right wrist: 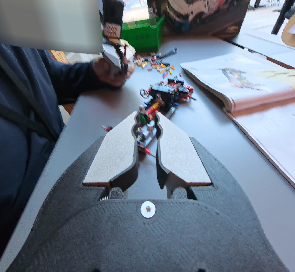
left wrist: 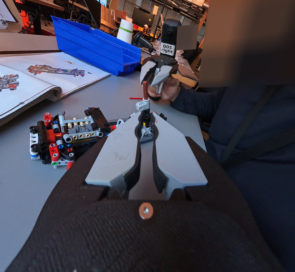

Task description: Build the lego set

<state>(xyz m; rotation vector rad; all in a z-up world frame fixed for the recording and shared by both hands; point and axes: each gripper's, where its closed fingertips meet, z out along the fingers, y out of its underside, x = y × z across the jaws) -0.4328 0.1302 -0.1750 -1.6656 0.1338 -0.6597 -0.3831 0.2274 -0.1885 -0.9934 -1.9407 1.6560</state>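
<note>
Black brick piece [left wrist: 146, 118] pinched in left tongs [left wrist: 146, 115]; right tongs [right wrist: 146, 114] narrowly parted, bare.

Left gripper [left wrist: 146, 117] clamps black pin-hole beam [left wrist: 146, 118], upright, both pads pressing. White connector [left wrist: 143, 104] and brown axle [left wrist: 145, 89] stacked above, 12 o'clock. Right gripper [left wrist: 149, 83] just beside axle tip, jaws parted. Brick assembly [left wrist: 67, 136] on grey table [left wrist: 103, 98], 9 o'clock. Blue bin [left wrist: 95, 45] and open booklet [left wrist: 47, 79], 10–11 o'clock.
</note>
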